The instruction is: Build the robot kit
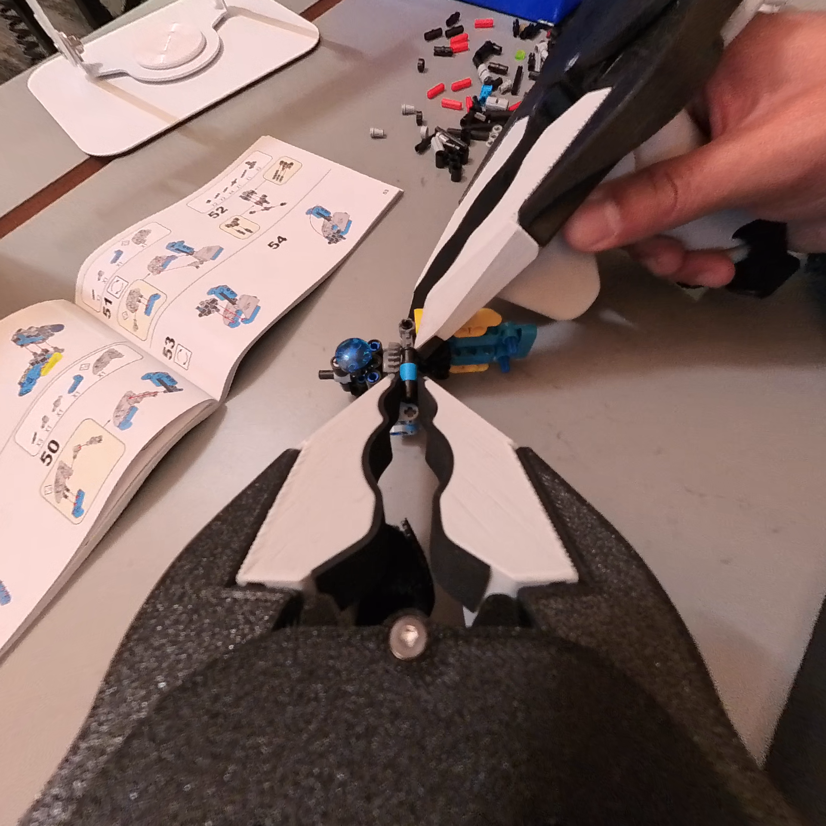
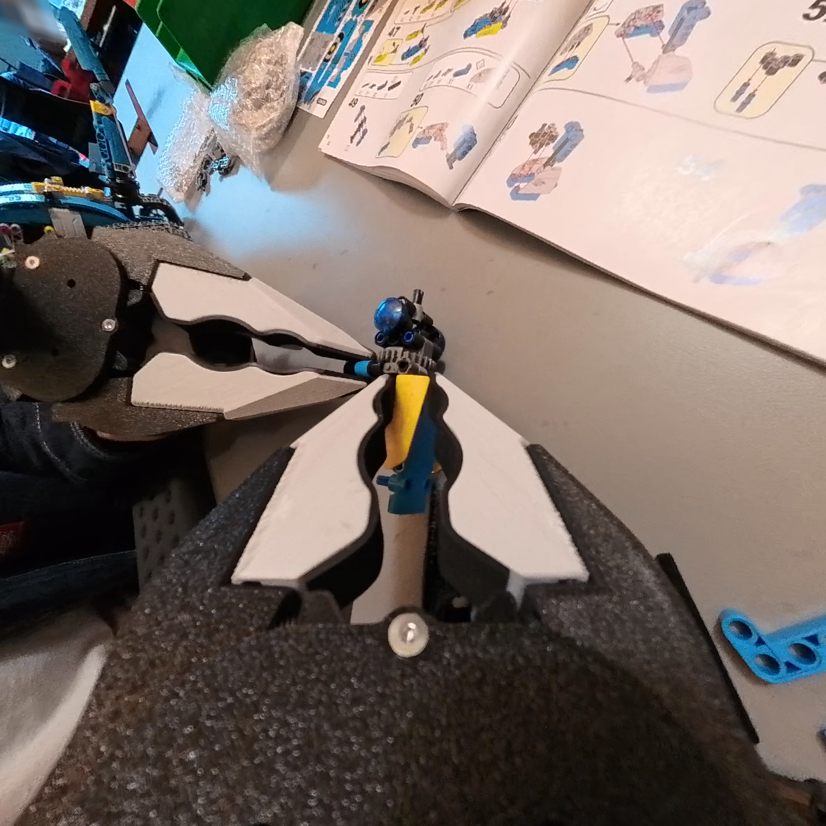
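A small brick model hangs just above the grey table, held between both grippers. It has a blue translucent dome [image 1: 353,353] [image 2: 389,315], a grey gear [image 2: 404,360], a black axle with a light-blue collar [image 1: 407,372], and a teal beam [image 1: 487,345] with a yellow panel [image 2: 402,415]. My left gripper [image 1: 407,385] is shut on the axle; it also shows in the right wrist view [image 2: 365,367], coming in from the left. My right gripper [image 2: 409,380] is shut on the teal and yellow end; in the left wrist view [image 1: 418,343] it comes in from the upper right, held by a hand [image 1: 715,187].
An open instruction booklet [image 1: 179,290] [image 2: 625,134] lies left of the model. Loose red, black and grey pieces [image 1: 465,94] are scattered farther back. A white stand base [image 1: 170,76] sits at the far left. A blue L-shaped beam [image 2: 777,643], a bubble-wrap bag [image 2: 250,98] and a larger teal model [image 2: 67,196] lie nearby.
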{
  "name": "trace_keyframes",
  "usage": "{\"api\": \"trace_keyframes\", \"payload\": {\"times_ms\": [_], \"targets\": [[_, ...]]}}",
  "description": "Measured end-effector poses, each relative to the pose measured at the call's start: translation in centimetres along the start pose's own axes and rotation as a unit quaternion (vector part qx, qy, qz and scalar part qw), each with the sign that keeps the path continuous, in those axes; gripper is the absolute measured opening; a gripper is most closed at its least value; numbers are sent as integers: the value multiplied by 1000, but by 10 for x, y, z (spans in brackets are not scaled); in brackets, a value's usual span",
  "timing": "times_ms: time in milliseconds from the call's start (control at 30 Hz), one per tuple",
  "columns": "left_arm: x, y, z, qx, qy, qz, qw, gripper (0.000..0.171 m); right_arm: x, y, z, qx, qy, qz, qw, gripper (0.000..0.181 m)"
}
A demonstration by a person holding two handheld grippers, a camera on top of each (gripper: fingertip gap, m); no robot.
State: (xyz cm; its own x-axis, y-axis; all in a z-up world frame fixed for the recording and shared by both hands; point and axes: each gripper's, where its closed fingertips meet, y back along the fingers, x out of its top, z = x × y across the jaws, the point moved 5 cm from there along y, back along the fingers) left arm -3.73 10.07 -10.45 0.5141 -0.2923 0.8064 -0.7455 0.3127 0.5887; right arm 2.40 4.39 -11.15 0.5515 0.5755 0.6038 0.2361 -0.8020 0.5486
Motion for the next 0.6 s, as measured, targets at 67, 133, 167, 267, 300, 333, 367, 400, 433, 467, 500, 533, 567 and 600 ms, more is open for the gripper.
{"api": "trace_keyframes", "payload": {"times_ms": [67,133,167,267,300,333,367,400,433,467,500,533,567,600], "targets": [[0,0,1,4,-7,0,1000,7,0,1,0,-4,11,0,1000,15],[0,-1,1,5,-9,0,1000,7,1,1,1,-30,39,4,999,19],[0,0,0,4,-8,1,1000,7,2,2,2,-47,55,8,997,24],[0,-1,-1,-3,-1,2,1000,7,4,3,4,-82,95,14,992,33],[0,0,-1,-4,2,2,1000,7,4,4,2,-89,114,16,989,31],[0,0,-1,-4,4,2,1000,7,5,4,0,-98,136,20,986,29],[0,0,-2,-3,3,2,1000,7,7,5,-4,-105,160,27,981,24],[0,0,-2,-3,3,3,1000,7,8,6,-8,-109,182,34,977,17],[0,0,-1,-4,3,3,1000,7,8,6,-11,-111,200,39,973,7],[0,0,-1,-4,2,3,1000,7,8,6,-12,-117,210,37,970,5],[0,0,-1,-3,1,2,1000,7,7,6,-12,-118,212,36,970,4],[0,0,-1,-4,1,3,1000,7,7,6,-12,-112,206,37,971,4],[0,0,-1,-4,2,3,1000,7,7,6,-11,-104,198,38,974,4],[0,0,-1,-5,3,3,1000,7,7,8,-10,-96,184,38,978,4]]}}
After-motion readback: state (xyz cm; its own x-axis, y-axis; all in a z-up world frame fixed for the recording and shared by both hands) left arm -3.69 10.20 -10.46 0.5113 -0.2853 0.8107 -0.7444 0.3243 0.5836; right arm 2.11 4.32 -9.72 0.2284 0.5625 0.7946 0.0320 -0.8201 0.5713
